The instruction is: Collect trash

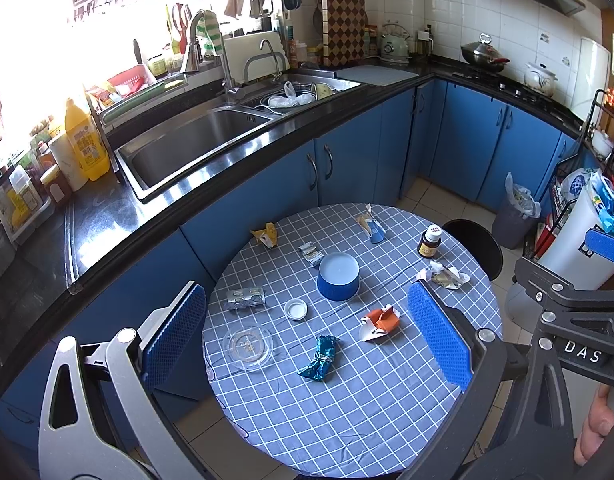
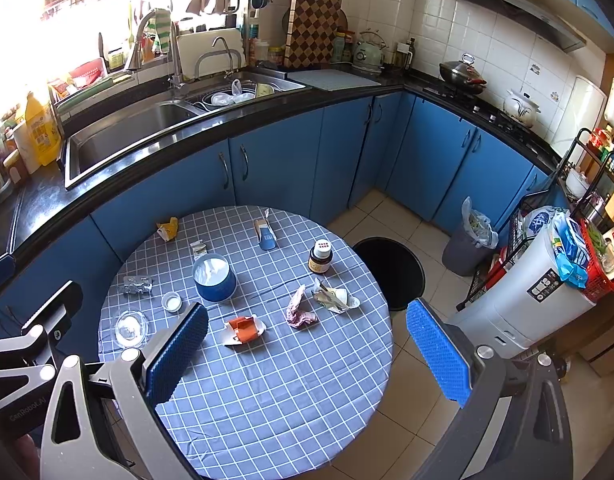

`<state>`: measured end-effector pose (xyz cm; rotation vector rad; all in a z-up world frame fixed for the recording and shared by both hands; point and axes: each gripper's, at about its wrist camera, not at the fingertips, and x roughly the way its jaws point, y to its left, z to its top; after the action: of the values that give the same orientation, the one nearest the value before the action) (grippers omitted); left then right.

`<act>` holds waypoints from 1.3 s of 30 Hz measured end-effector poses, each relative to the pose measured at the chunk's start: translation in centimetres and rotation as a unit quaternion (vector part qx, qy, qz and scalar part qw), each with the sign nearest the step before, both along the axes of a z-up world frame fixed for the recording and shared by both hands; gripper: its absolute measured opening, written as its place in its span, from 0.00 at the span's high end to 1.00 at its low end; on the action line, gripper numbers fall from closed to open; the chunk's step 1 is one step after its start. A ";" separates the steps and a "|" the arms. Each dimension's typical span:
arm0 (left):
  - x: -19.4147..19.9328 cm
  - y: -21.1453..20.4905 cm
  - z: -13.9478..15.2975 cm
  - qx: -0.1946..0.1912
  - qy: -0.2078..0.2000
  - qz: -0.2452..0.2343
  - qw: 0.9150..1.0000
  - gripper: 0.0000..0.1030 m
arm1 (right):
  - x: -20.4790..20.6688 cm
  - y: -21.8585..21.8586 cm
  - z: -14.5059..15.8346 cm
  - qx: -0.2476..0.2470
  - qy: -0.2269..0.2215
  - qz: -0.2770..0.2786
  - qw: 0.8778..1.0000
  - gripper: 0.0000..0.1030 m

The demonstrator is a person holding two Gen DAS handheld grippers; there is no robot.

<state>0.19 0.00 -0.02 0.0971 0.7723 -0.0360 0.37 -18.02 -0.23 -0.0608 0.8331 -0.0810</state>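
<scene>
A round table with a blue checked cloth point(image 1: 347, 412) point(image 2: 267, 400) carries scattered trash: a blue foil wrapper point(image 1: 319, 360), an orange and white carton scrap point(image 1: 381, 322) point(image 2: 245, 330), a crumpled pink wrapper point(image 2: 299, 314), white wrappers point(image 1: 445, 274) point(image 2: 335, 298), a yellow wrapper point(image 1: 267, 234) point(image 2: 167, 227), a blue carton point(image 1: 373, 228) point(image 2: 265, 234) and a foil blister pack point(image 1: 245, 298) point(image 2: 137, 284). My left gripper point(image 1: 307, 344) is open and empty above the table. My right gripper point(image 2: 307, 356) is open and empty above the table's near right side.
A blue bowl point(image 1: 338, 276) point(image 2: 214, 276), a brown medicine bottle point(image 1: 429, 242) point(image 2: 321, 258), a white lid point(image 1: 296, 309) and a clear glass dish point(image 1: 247, 348) stand on the table. A lined grey bin point(image 1: 515, 216) point(image 2: 469, 240) and a black stool point(image 2: 391, 272) stand on the floor right.
</scene>
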 end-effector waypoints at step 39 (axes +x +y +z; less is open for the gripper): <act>0.2 0.2 0.4 -0.001 0.002 0.001 1.000 0.03 | 0.6 0.4 0.8 0.001 -0.002 0.004 1.000 0.06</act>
<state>0.39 0.17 0.40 0.0952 0.7761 -0.0354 0.95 -17.61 0.57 -0.0626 0.8298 -0.0735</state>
